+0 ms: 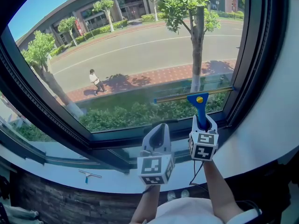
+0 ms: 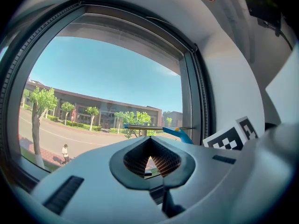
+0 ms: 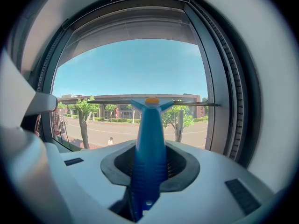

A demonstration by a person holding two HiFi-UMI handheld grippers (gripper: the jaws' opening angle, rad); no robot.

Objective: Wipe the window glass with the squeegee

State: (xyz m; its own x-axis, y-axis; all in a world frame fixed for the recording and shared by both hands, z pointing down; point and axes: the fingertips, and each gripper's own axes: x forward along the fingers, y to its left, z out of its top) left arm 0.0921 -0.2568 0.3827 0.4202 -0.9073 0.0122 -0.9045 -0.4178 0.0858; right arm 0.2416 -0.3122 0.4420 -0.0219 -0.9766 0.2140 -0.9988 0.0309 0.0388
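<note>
Evidently mid-wipe: the right gripper [image 1: 202, 121] has its fingers clamped on the squeegee [image 1: 198, 98] handle, with the blade apparently pressed against the window glass [image 1: 131, 45], low near its right edge. The left gripper [image 1: 159, 133] idles below the glass, fingers together and empty.

Out beyond me a person [image 1: 96, 81] walks the red brick pavement [image 1: 154, 76] beside a grey road [image 1: 140, 45]. A tree [image 1: 196, 41] rises behind a green hedge [image 1: 126, 115], with a long building [image 1: 93, 13] across the road. A small T-shaped tool [image 1: 88, 174] lies on the white ledge [image 1: 56, 171].
</note>
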